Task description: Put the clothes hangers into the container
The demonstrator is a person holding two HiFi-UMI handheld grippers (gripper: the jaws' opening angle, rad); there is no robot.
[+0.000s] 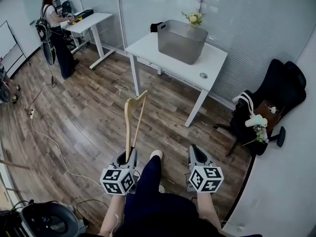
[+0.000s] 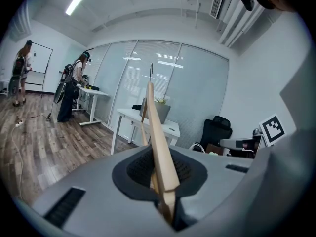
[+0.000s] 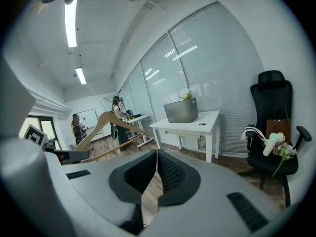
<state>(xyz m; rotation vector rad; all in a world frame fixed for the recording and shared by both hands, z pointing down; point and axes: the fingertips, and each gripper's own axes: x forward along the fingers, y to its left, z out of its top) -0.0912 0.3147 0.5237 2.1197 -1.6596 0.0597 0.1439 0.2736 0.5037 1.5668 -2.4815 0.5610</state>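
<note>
A wooden clothes hanger [image 1: 132, 122] sticks up and forward from my left gripper [image 1: 129, 155], which is shut on its lower end. In the left gripper view the hanger [image 2: 159, 142] runs up from between the closed pads of the left gripper [image 2: 158, 168]. My right gripper [image 1: 196, 152] is held beside it, shut and holding nothing; its pads meet in the right gripper view [image 3: 157, 158], where the hanger [image 3: 101, 125] shows at the left. The grey container [image 1: 181, 41] stands on a white table [image 1: 148, 48] well ahead of both grippers, across bare wooden floor.
A black office chair [image 1: 276, 95] with a bag and flowers on it stands at the right wall. A person [image 1: 55, 31] works at another white desk [image 1: 91, 21] at the far left. Cables [image 1: 49, 137] trail over the floor, and a fan [image 1: 47, 221] sits at the lower left.
</note>
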